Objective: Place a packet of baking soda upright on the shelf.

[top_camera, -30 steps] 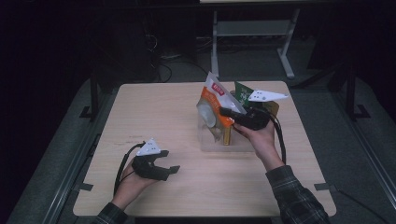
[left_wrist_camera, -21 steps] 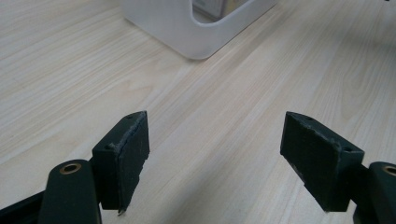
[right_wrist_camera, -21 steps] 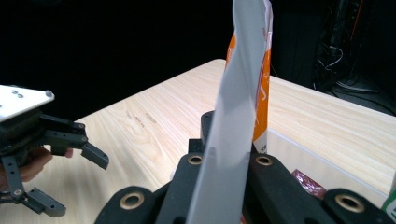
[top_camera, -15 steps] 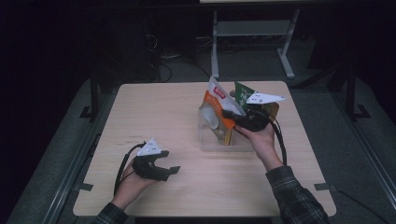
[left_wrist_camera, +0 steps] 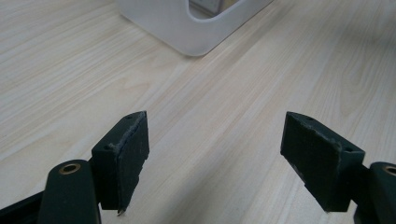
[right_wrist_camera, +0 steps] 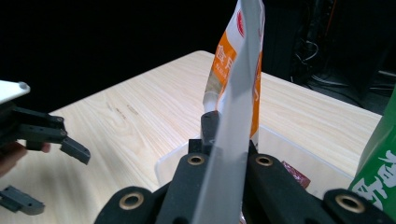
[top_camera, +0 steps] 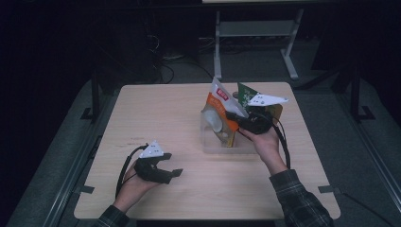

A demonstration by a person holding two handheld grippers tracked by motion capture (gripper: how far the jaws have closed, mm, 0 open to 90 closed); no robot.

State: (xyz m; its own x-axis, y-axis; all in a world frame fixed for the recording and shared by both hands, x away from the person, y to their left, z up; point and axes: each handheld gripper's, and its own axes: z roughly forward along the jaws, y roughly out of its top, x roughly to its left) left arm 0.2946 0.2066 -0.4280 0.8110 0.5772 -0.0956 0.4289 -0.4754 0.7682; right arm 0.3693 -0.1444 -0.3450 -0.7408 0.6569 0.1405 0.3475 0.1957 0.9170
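One wooden table (top_camera: 156,118) is seen from above, with two hand-held grippers over it. One orange and white pouch (top_camera: 221,109) is clamped by its edge between the closed jaws of the right gripper (top_camera: 232,116) and is held upright in one clear plastic bin (top_camera: 208,142) near the table's far right side. One green packet (top_camera: 247,94) is stood in the same bin, just behind the pouch. The left gripper (top_camera: 173,164) is rested near the front left, its jaws spread wide with nothing between them
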